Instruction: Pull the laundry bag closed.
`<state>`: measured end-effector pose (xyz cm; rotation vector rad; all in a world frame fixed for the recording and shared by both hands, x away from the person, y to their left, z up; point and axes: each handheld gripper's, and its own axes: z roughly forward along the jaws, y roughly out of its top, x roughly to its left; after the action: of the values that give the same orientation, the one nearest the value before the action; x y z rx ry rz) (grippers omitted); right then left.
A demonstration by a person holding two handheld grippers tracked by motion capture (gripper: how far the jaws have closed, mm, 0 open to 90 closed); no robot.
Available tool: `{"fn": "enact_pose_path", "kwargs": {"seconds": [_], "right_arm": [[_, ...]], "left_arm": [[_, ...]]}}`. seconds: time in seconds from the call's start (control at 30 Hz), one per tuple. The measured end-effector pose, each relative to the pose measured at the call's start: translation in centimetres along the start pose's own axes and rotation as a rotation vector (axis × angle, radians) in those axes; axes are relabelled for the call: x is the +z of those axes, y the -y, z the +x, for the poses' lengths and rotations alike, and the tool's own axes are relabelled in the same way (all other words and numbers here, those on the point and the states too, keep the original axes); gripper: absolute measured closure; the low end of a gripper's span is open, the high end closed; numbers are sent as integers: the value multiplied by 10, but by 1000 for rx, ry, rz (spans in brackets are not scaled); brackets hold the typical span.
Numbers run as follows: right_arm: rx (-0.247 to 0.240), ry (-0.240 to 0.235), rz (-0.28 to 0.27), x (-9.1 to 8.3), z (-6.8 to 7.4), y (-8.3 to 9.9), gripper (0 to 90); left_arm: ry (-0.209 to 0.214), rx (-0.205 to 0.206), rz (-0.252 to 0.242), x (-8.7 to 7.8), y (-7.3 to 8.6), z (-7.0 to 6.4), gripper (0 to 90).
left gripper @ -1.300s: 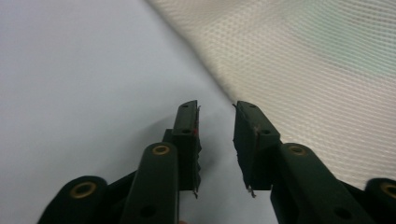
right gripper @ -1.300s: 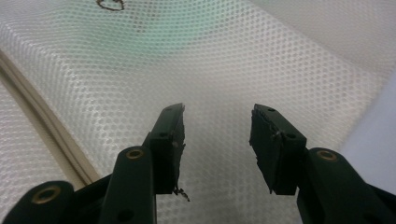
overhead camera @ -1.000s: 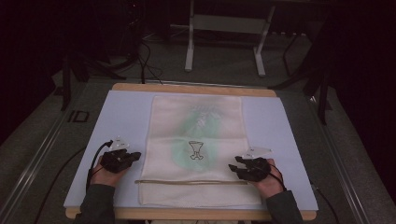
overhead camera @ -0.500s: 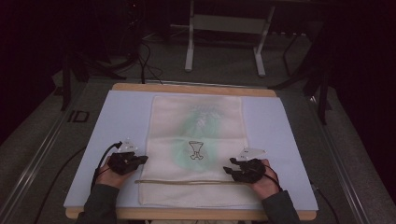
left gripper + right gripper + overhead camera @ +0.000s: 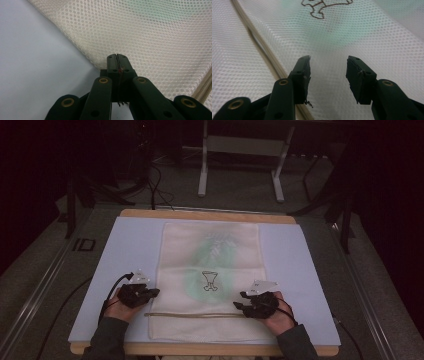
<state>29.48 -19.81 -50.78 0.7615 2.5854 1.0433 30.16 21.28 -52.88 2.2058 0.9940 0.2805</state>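
A cream mesh bag (image 5: 210,255) lies flat on the pale mat (image 5: 130,250), with a green shape inside and a brown emblem (image 5: 210,281) on it. Its zipper (image 5: 195,315) runs across near the front. My left gripper (image 5: 152,292) is shut, its tips touching the bag's left edge (image 5: 82,56); I cannot tell whether any mesh is pinched. My right gripper (image 5: 239,301) is open low over the mesh (image 5: 337,37), just right of the zipper (image 5: 262,50), with nothing between its jaws. The emblem (image 5: 322,7) lies ahead of it.
The mat covers a wooden table whose front edge (image 5: 200,350) is close to the person's sleeves. Bare mat (image 5: 37,62) lies left of the bag. Beyond the table stand metal frame legs (image 5: 202,170), and cables (image 5: 155,185) lie on the dark floor.
Both grippers have moved inward toward the bag: the left one rightward up to its left edge, the right one leftward over the mesh near the zipper.
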Motion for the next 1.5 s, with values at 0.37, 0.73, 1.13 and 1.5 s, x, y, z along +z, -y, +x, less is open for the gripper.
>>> {"fn": "enact_pose_path", "kwargs": {"seconds": [0.37, 0.73, 1.13, 1.5], "right_arm": [[-33, -56, -1, 9, 17, -11, 536], [-87, -119, 7, 20, 31, -21, 560], [-125, -176, -7, 28, 41, -37, 562], [-181, -221, -9, 43, 58, -55, 600]], "left_arm": [[15, -6, 2, 0, 1, 2, 896], [17, 3, 5, 0, 0, 2, 896], [25, 6, 5, 0, 1, 3, 897], [30, 14, 11, 0, 0, 4, 898]]}}
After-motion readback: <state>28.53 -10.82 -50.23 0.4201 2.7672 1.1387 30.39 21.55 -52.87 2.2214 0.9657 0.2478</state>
